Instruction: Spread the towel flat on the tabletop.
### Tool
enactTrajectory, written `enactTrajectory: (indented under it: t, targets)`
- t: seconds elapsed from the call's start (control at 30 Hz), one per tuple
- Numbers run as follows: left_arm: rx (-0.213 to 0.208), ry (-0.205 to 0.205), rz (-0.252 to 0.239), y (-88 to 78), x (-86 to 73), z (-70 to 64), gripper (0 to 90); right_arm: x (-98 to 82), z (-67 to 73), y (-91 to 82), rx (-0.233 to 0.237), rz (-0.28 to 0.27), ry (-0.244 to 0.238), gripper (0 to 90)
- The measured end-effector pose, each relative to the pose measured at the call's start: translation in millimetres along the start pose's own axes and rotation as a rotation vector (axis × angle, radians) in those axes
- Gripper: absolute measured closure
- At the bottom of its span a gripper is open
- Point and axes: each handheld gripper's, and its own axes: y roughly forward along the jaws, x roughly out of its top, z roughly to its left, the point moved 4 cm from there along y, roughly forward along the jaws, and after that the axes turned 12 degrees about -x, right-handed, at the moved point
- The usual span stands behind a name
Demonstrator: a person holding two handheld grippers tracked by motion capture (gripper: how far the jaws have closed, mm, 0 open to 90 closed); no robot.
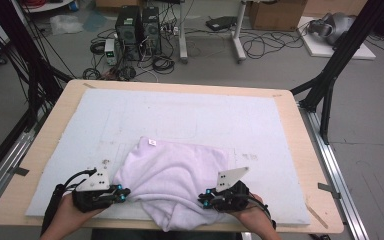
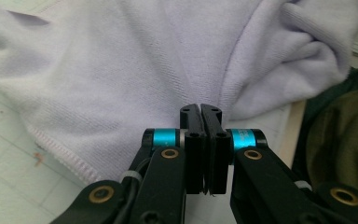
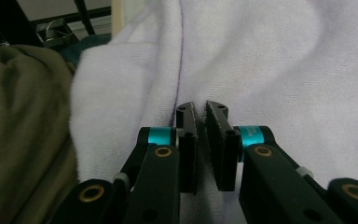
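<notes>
You are standing at the near edge of a table, a gripper in each hand, with a pale lilac towel (image 1: 172, 177) lying rumpled at about six o'clock on the table, its near end spilling over the front edge. A small white tag sits at the towel's far corner, around twelve o'clock on the cloth.

Your left gripper (image 1: 122, 193) rests at the towel's eight o'clock edge, and your right gripper (image 1: 203, 199) at its four o'clock edge. In the left gripper view the jaws are clenched flat together, with no cloth visibly caught between the pads; the towel's stitched hem lies just beyond the tips. In the right gripper view the jaws are drawn nearly together over a fold of cloth, a thin slit left between them; whether they pinch any fabric cannot be told.

Judging by how it lies, the towel is not yet folded or spread flat: it is bunched, with soft rolls along one side, so most of the work remains.

The towel is soft, looped terry. Beneath it lies a flat, pale grey-blue mat (image 1: 260, 125) over a light wooden tabletop (image 1: 295, 107) with rounded corners.
</notes>
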Motion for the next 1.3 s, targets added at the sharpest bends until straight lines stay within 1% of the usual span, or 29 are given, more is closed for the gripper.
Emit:
enactTrajectory:
  t: [0.03,0.07,0.1,0.13,0.23,0.3,0.33,0.4,0.47,0.53,0.57,0.6,0.63,0.67,0.7,0.73,0.77,0.8,0.87,0.9,1.0,1.07,1.1,1.13,1.17,1.2,1.23,1.27,1.3]
  targets:
    - [0.003,0.001,-0.004,-0.2,0.0,-1.0,87.2,0.2,1.5,-2.0,0.006,-0.001,0.004,80.1]
    - [0.004,0.003,-0.003,-1.4,0.7,0.0,85.0,0.8,0.8,-4.1,0.001,-0.01,0.006,77.8]
    - [0.012,-0.01,-0.012,-2.8,2.0,2.2,77.4,1.8,-0.6,-6.4,0.001,-0.02,0.012,75.4]
    - [0.017,-0.017,-0.021,-5.0,3.8,5.9,70.5,3.1,-3.4,-9.1,-0.008,-0.028,0.025,72.1]
    - [0.05,-0.047,-0.066,-11.7,11.8,21.3,61.8,7.1,-18.7,-15.9,-0.039,-0.05,0.047,68.2]
    - [0.068,-0.055,-0.093,-15.2,19.4,32.7,60.1,9.4,-32.7,-18.8,-0.079,-0.053,0.058,66.5]
    - [0.076,-0.053,-0.098,-16.6,23.4,39.1,59.5,10.4,-40.8,-19.7,-0.1,-0.052,0.066,66.3]
    - [0.088,-0.063,-0.117,-17.4,32.0,51.3,58.7,12.2,-55.7,-20.5,-0.132,-0.061,0.09,65.5]
    - [0.104,-0.065,-0.122,-16.9,39.5,65.2,58.7,14.2,-68.7,-19.9,-0.152,-0.057,0.103,64.0]
    - [0.126,-0.074,-0.114,-14.3,44.0,80.1,58.8,16.6,-79.7,-19.4,-0.173,-0.058,0.103,62.2]
    - [0.126,-0.088,-0.114,-11.9,45.3,86.9,58.7,17.7,-83.8,-20.3,-0.175,-0.062,0.111,61.5]
    - [0.132,-0.09,-0.108,-9.0,46.0,93.8,58.8,18.8,-87.8,-21.2,-0.18,-0.07,0.12,61.0]
    - [0.148,-0.095,-0.101,-5.4,45.7,100.5,58.9,19.1,-92.2,-22.0,-0.193,-0.071,0.122,61.0]
    - [0.157,-0.108,-0.097,-1.3,44.4,107.4,59.2,18.3,-96.5,-21.9,-0.211,-0.063,0.124,61.0]
    - [0.155,-0.123,-0.087,2.8,42.2,113.9,59.1,16.3,-101.2,-20.6,-0.225,-0.054,0.132,60.9]
    - [0.157,-0.143,-0.077,7.2,39.3,119.8,59.1,13.6,-104.8,-18.2,-0.226,-0.043,0.149,60.1]
    - [0.163,-0.165,-0.069,10.9,36.5,125.8,59.0,10.1,-108.8,-15.8,-0.235,-0.017,0.159,58.8]
    - [0.164,-0.176,-0.063,14.1,33.9,130.8,58.7,6.7,-113.0,-12.9,-0.247,-0.001,0.164,58.2]
    - [0.169,-0.195,-0.049,21.0,30.3,137.2,57.5,-0.2,-120.5,-7.5,-0.265,0.024,0.184,56.4]
    - [0.168,-0.196,-0.038,24.3,28.9,139.3,56.4,-3.6,-123.4,-4.9,-0.266,0.039,0.202,55.9]
    - [0.171,-0.196,-0.005,33.9,25.9,142.6,56.5,-13.5,-132.0,5.2,-0.275,0.087,0.22,55.2]
    - [0.168,-0.207,0.023,39.4,22.7,144.9,60.4,-18.3,-134.6,11.8,-0.268,0.122,0.231,56.2]
    - [0.167,-0.217,0.012,39.0,22.6,145.7,64.0,-18.3,-135.3,12.9,-0.276,0.105,0.233,59.1]
    - [0.158,-0.23,0.008,37.7,22.8,146.6,69.7,-17.8,-135.6,13.6,-0.284,0.102,0.228,62.1]
    - [0.156,-0.235,0.008,37.1,23.0,146.7,79.7,-17.4,-134.9,14.3,-0.292,0.104,0.22,65.8]
    - [0.161,-0.228,0.019,36.3,23.5,146.1,83.0,-17.0,-134.3,15.2,-0.296,0.104,0.216,70.5]
    - [0.166,-0.222,0.022,36.0,24.3,145.1,84.9,-16.2,-133.8,16.3,-0.293,0.1,0.212,76.3]
    - [0.167,-0.215,0.02,35.4,25.2,144.1,85.5,-15.3,-133.2,17.2,-0.272,0.097,0.214,85.6]
    - [0.174,-0.21,0.015,34.1,26.1,143.3,85.8,-14.4,-132.9,18.8,-0.257,0.093,0.207,87.1]
